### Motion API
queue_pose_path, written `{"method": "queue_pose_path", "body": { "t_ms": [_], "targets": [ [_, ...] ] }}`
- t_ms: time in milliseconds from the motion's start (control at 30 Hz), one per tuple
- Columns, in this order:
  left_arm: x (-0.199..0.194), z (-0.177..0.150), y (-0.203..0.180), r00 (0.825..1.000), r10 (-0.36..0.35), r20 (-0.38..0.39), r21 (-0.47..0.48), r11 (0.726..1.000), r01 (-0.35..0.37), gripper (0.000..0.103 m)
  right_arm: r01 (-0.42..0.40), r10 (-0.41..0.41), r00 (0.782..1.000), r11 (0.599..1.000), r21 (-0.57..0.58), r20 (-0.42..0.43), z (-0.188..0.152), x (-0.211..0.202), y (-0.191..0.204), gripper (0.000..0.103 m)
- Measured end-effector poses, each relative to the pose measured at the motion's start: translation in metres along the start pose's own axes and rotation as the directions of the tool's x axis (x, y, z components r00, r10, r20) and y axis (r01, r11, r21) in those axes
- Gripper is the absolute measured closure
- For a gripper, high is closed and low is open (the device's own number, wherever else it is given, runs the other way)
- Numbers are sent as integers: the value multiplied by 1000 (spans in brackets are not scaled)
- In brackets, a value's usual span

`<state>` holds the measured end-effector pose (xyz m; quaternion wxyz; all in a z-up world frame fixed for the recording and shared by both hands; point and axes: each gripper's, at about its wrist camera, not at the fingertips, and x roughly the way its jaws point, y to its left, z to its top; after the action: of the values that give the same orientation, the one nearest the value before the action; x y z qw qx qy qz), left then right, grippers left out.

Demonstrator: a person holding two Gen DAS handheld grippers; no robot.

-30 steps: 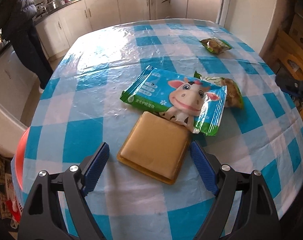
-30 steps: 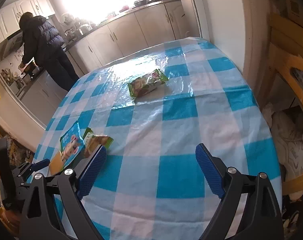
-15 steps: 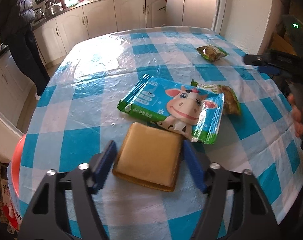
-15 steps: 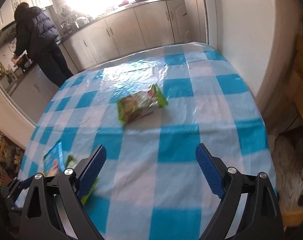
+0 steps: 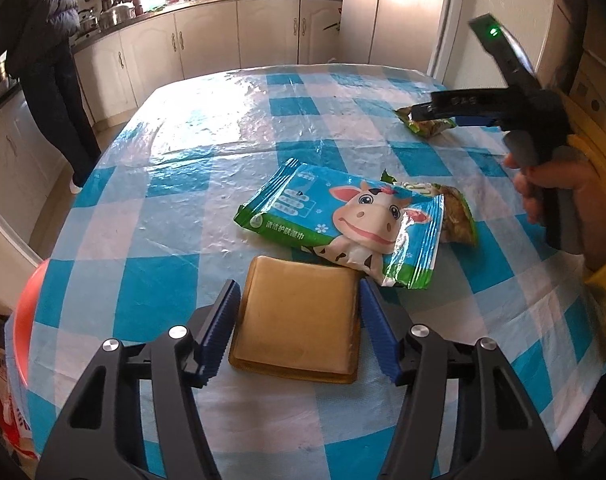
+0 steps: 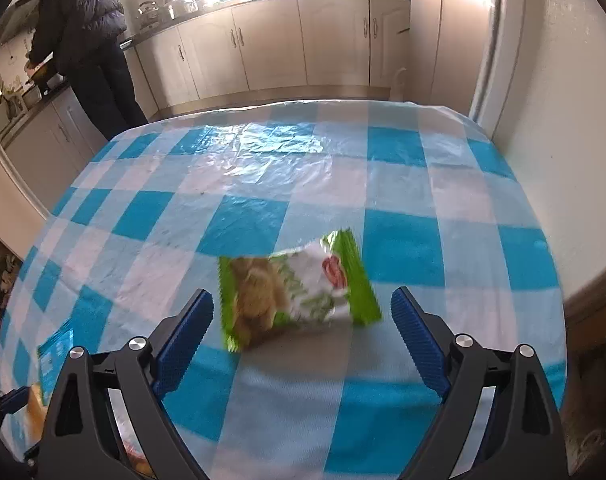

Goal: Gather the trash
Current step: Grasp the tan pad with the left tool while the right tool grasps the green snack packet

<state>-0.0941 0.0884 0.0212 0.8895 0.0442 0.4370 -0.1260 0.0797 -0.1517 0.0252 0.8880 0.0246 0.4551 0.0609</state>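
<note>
A flat tan square packet lies on the blue-checked tablecloth. My left gripper has closed its blue pads against both sides of it. Behind it lie a blue cow-print wipes pack and a green snack wrapper partly under it. My right gripper is open, jaws astride a green-and-white snack wrapper on the table; it also shows in the left wrist view.
A person in a dark jacket stands at the kitchen counter beyond the table. A wall runs close along the table's right edge. A red round object sits at the table's left edge.
My left gripper closed inward until its pads meet the tan packet. My right gripper moved forward over the table until the green-and-white wrapper sits between its open jaws.
</note>
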Motion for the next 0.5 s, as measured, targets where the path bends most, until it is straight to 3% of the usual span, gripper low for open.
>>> {"method": "queue_pose_path", "body": {
  "t_ms": [400,433,500],
  "targets": [
    [-10,7,6,999,-40,28,-53,998,42,41,37,-40,999,995,-89,-31,3,20,11,13],
    [-12,8,6,999,-41,34,-56,998,43,41,42,-45,999,995,-94,-28,3,20,12,14],
    [-15,9,7,998,-42,41,-61,997,44,41,30,-32,999,994,-101,-15,2,17,15,28]
  ]
}}
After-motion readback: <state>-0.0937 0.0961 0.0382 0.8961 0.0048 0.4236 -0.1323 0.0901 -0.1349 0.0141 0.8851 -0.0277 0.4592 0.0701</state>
